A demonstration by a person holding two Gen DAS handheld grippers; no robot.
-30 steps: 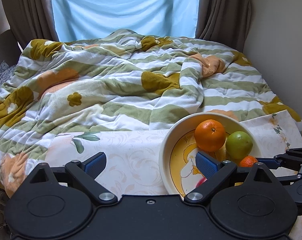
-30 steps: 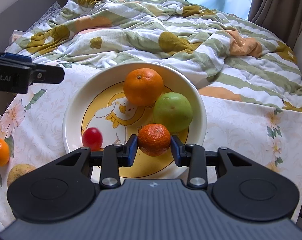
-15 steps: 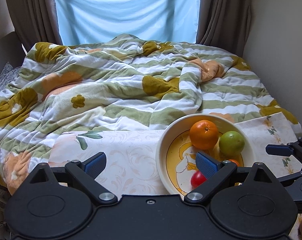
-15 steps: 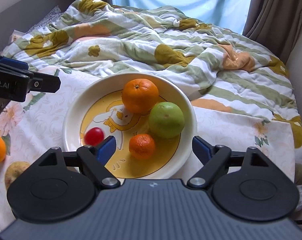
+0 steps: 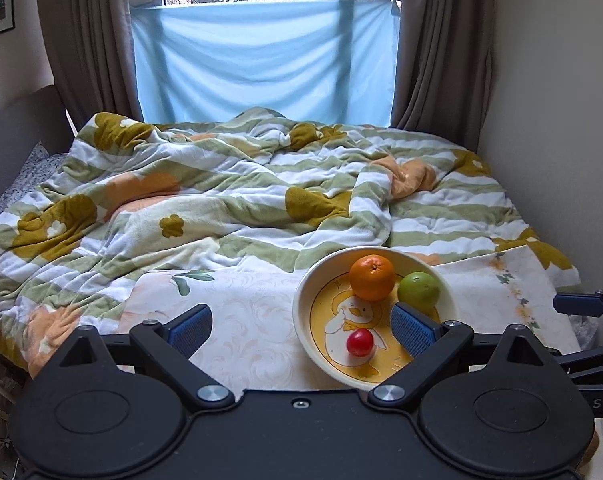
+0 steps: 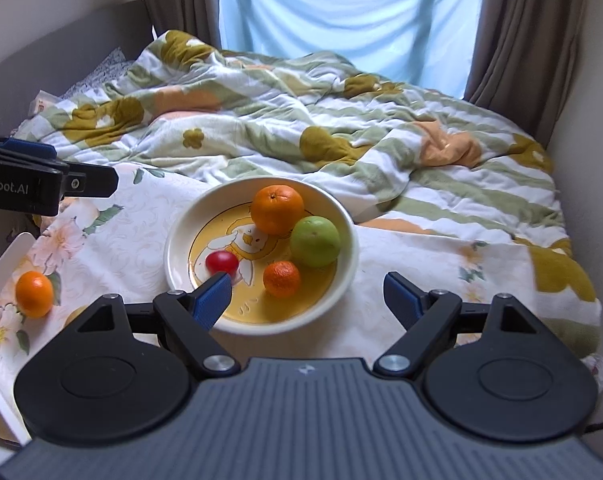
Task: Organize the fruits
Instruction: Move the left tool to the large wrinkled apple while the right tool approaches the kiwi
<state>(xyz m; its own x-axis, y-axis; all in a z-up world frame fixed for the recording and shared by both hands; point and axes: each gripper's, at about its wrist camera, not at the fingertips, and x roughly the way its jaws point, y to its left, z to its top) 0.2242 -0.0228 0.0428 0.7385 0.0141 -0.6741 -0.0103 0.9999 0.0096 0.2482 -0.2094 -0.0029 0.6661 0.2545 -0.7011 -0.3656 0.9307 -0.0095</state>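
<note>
Small tangerine (image 6: 281, 278) in bowl (image 6: 353, 258), beyond right gripper (image 6: 307, 298), fingers spread, nothing pinched, left gripper (image 5: 301, 326) fingers likewise spread

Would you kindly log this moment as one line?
left gripper: open, empty | right gripper: open, empty | bowl: four fruits | small orange: outside bowl
</note>
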